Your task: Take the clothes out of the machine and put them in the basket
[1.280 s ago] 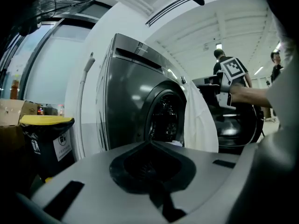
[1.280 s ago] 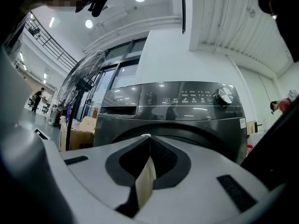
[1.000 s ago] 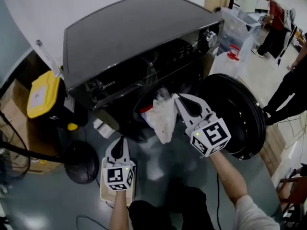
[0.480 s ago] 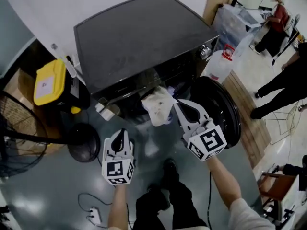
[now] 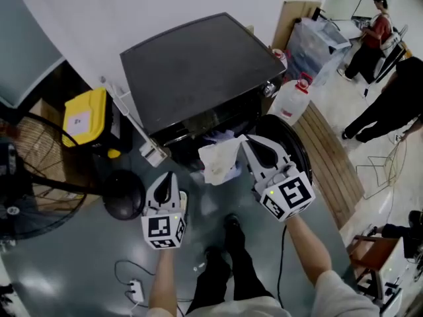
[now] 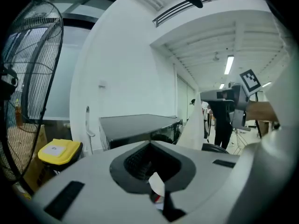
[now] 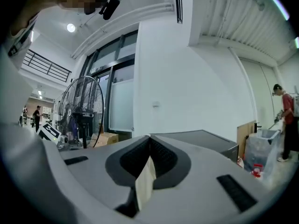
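Note:
The dark washing machine (image 5: 198, 65) stands ahead with its round door (image 5: 294, 144) swung open to the right. My right gripper (image 5: 243, 139) is shut on a white cloth (image 5: 218, 160), which hangs in front of the drum opening. That cloth shows as a pale strip (image 7: 145, 181) between the closed jaws in the right gripper view, and hanging (image 6: 192, 129) in the left gripper view. My left gripper (image 5: 168, 176) is lower left, over the grey floor, jaws closed. A small white cloth tip with a red mark (image 6: 156, 185) is pinched between them. No basket is in view.
A yellow-lidded bin (image 5: 82, 117) and a standing fan (image 5: 26, 177) are to the left. A water jug (image 5: 291, 101) and clear plastic tub (image 5: 314, 41) stand right of the machine. Two people (image 5: 377, 32) are at the far right. A power strip (image 5: 135, 288) lies by my feet.
Both grippers have risen and the view has lifted away from the machine. The white cloth has come out of the drum opening in the right gripper.

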Motion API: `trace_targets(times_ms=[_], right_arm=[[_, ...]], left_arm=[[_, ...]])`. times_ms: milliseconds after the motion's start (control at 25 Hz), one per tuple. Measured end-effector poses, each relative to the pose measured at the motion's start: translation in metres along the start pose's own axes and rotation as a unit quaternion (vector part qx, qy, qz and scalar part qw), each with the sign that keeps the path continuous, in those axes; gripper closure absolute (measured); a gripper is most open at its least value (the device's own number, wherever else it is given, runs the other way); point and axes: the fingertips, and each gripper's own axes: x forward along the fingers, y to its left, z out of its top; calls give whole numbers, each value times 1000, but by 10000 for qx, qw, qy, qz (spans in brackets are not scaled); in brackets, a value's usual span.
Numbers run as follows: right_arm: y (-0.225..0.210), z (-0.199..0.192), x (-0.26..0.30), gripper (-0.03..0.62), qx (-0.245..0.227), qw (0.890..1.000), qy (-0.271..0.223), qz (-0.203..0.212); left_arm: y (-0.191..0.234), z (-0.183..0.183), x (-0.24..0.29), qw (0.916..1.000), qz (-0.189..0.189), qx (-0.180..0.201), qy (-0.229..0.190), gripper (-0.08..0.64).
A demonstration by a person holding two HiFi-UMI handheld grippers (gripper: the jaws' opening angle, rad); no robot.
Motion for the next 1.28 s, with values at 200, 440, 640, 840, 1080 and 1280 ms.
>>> trace_targets(times_ms=[200, 440, 640, 840, 1080, 1280], right_arm=[[31, 68, -15, 566, -217, 9996, -65, 165], [68, 145, -32, 566, -374, 9983, -347, 272], [96, 212, -54, 566, -556, 9957, -697, 243], [130, 276, -74, 566, -865, 9912, -965, 267], [172, 314, -84, 566, -1066, 9873, -1022, 583], [208, 330, -88, 566, -1185, 9798, -1194, 1085]], left_arm=[[7, 55, -38, 9998, 92, -25, -196, 541], [20, 104, -84, 9989, 223, -96, -413, 541], [25, 134, -124, 9985, 204, -28, -513, 541], [30, 174, -161, 9974, 177, 60, -697, 541], [37, 204, -204, 9950, 361, 112, -928, 541], [47, 210, -234, 9913, 706, 119, -1106, 541]])
